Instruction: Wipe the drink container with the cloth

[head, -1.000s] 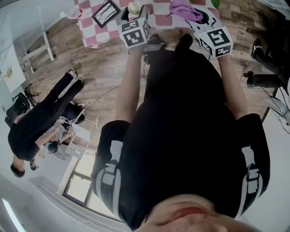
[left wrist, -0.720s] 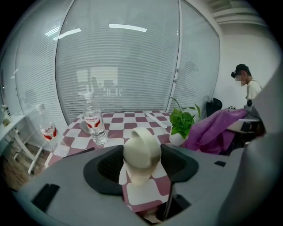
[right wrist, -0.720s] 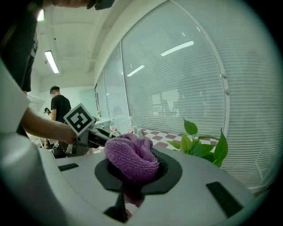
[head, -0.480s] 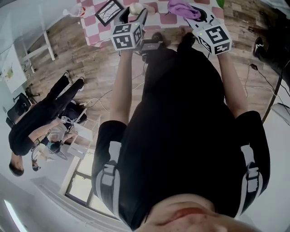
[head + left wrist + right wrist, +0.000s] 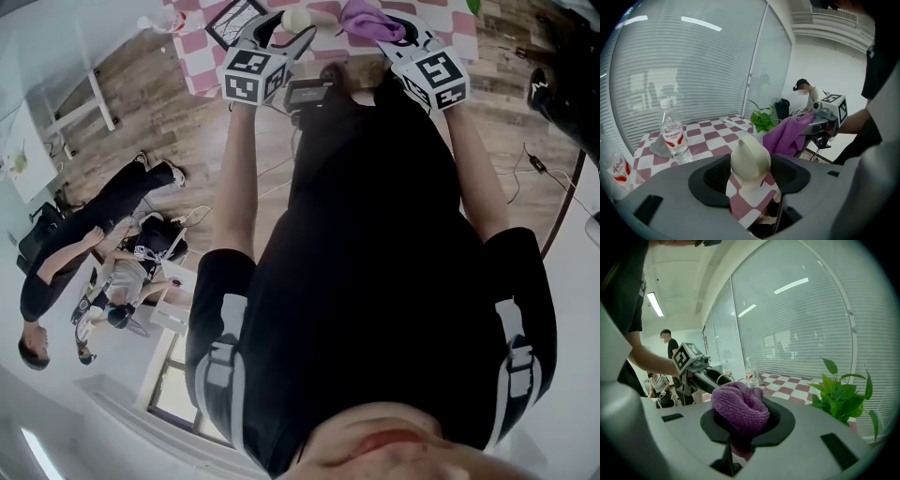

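left claw (image 5: 751, 172), centre of the left gripper view: jaws stand wide, pads closed on either side of a cream drink container (image 5: 750, 160) with a rounded top. right claw (image 5: 743, 423), centre of the right gripper view: jaws pinched almost together on a purple cloth (image 5: 740, 408), which bunches up above the pads.

in the head view both claws sit at the top edge of the frame, over the near edge of the worktop (image 5: 202, 70), which has a pink-and-white checked cover. the container is at top centre and the cloth just to its right, near but with a gap between them.

other items noted:
- clear water bottle (image 5: 674, 138) with a red label, upright on the worktop, left of the left gripper view.
- green plant (image 5: 841, 399), right of the right gripper view.
- dark picture frame (image 5: 234, 17), top of the head view, left of the container.
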`<state>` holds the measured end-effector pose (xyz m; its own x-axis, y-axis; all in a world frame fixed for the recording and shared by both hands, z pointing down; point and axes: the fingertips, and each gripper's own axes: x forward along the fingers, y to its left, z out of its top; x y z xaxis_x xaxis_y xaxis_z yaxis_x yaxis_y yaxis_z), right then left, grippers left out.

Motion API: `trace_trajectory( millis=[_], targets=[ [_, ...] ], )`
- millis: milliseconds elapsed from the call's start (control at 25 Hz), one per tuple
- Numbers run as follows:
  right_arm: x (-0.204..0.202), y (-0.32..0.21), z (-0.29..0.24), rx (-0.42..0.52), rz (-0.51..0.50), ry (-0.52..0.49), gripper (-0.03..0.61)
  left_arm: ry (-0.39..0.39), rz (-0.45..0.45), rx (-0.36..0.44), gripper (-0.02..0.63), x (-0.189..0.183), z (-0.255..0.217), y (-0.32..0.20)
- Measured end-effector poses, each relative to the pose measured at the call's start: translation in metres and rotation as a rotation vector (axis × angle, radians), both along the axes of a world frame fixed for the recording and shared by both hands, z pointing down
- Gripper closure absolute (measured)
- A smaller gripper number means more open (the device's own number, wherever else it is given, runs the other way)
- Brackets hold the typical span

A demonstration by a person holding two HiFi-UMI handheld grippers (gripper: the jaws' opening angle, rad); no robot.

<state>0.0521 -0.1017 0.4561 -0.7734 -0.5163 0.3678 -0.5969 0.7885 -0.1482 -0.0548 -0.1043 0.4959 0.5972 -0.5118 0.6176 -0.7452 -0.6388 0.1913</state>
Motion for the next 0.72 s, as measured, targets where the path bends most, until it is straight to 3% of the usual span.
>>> trace_trajectory(
  millis=[360,720],
  targets=[
    [-0.026,0.0,0.025,-0.032,0.034,0.03,0.51,0.059,0.215,-0.002,0.327,-0.011,0.001,0.003],
    [-0.064,0.006,0.046,-0.068,-0.004,0.029,0.476,0.094,0.286,-0.02,0.327,-0.02,0.005,0.003]
  ],
)
